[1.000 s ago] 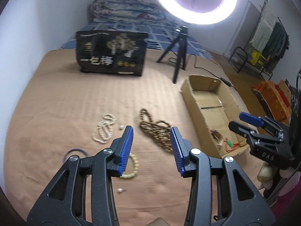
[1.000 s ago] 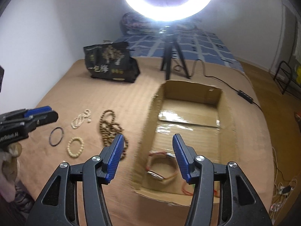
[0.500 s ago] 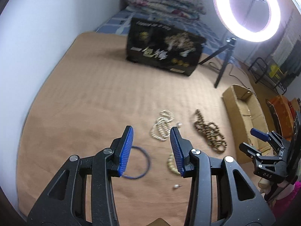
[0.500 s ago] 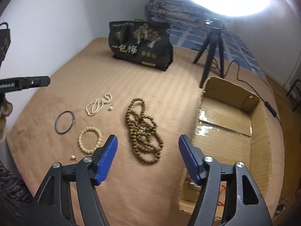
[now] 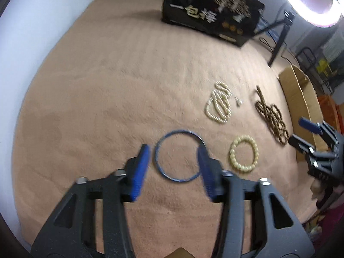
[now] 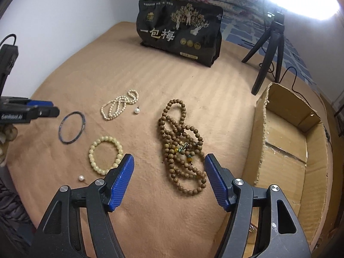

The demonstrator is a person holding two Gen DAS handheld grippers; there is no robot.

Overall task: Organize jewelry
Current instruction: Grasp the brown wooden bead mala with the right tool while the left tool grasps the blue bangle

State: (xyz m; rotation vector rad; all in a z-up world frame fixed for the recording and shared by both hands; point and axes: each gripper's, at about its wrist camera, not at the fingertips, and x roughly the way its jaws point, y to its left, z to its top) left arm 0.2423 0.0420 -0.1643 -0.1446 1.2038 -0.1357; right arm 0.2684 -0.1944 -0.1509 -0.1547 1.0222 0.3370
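We held the left gripper [image 5: 173,150] spread wide above the blue bangle [image 5: 179,155], which lay flat on the tan cover [image 5: 107,86] between its fingers. Our right gripper [image 6: 168,165] was equally spread, the wooden bead necklace [image 6: 181,142] lying between its tips, the cardboard box [image 6: 286,142] to its right.

Blue bangle [image 5: 178,155], cream bracelet [image 6: 105,152], pearl strand [image 6: 119,107], seemingly tangled wooden beads [image 6: 182,145] lie flat

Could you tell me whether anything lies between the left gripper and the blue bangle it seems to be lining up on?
Nothing visible does. The left gripper, jaws open, frames the blue bangle lying flat on the tan blanket; the cream bead bracelet sits off to the side.
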